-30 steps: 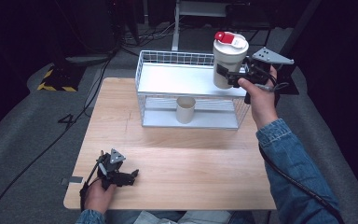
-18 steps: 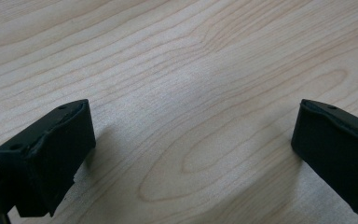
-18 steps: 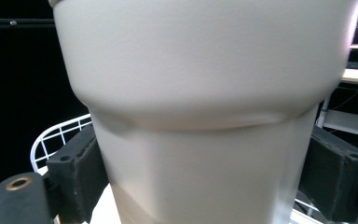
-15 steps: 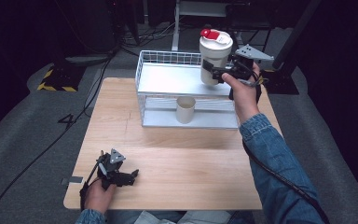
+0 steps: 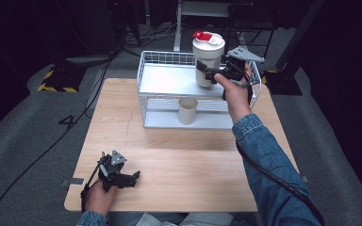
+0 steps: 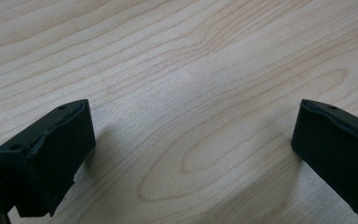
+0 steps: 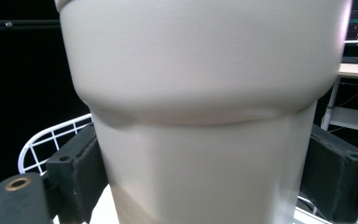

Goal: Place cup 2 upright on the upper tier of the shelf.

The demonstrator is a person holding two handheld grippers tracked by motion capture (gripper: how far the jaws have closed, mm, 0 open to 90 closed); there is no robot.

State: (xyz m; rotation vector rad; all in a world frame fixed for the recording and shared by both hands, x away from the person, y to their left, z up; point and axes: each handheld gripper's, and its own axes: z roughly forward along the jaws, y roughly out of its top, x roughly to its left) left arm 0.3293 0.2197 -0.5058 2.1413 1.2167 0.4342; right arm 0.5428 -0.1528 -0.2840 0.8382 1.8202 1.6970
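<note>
Up close, tumbler (image 7: 205, 116) dented between right tool (image 7: 205, 177) pads.

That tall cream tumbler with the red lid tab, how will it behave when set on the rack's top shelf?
The tumbler looks rigid, its smooth wall possibly slippery between the right gripper jaws. Tall and narrower toward the base, it may tip on the rack. Weight can't be judged.
</note>
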